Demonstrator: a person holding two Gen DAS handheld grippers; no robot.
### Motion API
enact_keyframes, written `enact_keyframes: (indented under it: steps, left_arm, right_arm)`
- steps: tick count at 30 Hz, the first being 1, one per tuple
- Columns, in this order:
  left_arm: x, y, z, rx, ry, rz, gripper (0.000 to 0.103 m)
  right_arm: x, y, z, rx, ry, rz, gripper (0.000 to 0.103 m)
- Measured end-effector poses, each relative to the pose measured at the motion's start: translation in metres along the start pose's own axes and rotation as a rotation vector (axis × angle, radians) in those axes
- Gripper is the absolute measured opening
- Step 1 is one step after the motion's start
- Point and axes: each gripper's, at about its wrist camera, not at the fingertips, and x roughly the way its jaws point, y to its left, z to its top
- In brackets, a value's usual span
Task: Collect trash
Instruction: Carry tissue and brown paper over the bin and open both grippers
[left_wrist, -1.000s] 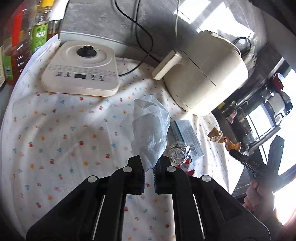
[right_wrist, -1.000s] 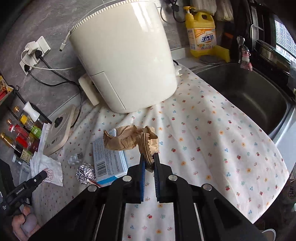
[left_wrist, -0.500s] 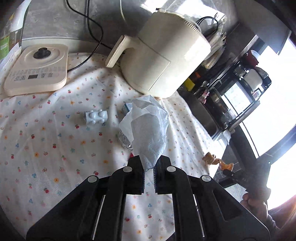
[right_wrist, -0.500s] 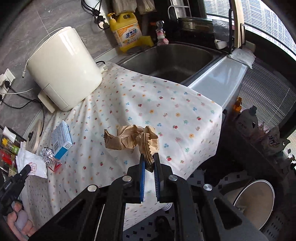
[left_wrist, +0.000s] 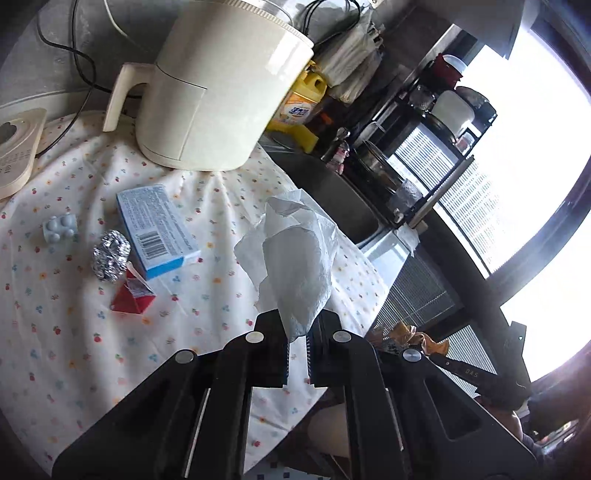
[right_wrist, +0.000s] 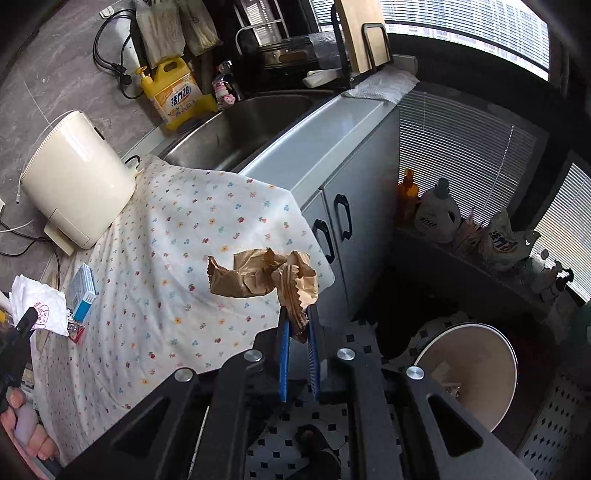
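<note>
Both hands swung off cloth (right_wrist: 177, 221); bin (right_wrist: 476, 365) below.

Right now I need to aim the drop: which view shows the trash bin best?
The right wrist view: the open white trash bin sits on the tiled floor, lower right of the right gripper, which is shut on crumpled brown paper. The left wrist view shows at most a pale sliver below the counter edge, too hidden to identify.

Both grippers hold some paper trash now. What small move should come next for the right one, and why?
Probably carry the right gripper, shut on the crumpled brown paper, further right and down over the round white bin on the floor. The paper hangs past the counter's edge, but the bin's opening lies off to its right.
</note>
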Motion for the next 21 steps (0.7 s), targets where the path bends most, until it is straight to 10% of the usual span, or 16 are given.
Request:
enact_keyframes:
  steps: [13,17,21]
  left_arm:
    - [0.071,-0.153,-0.099,0.116,0.213,-0.074,0.008]
    - [0.087,-0.188,-0.126,0.132,0.248,-0.080,0.008]
    - [0.102,-0.219,-0.158,0.158,0.299,-0.089,0.008]
  right_arm:
    - [-0.015,-0.181,-0.057,0.174,0.088,-0.058,0.015]
    - [-0.007,-0.225,-0.080,0.222,0.130,-0.108,0.077]
    - [-0.014,-0.261,-0.093,0.246,0.134,-0.114,0.076]
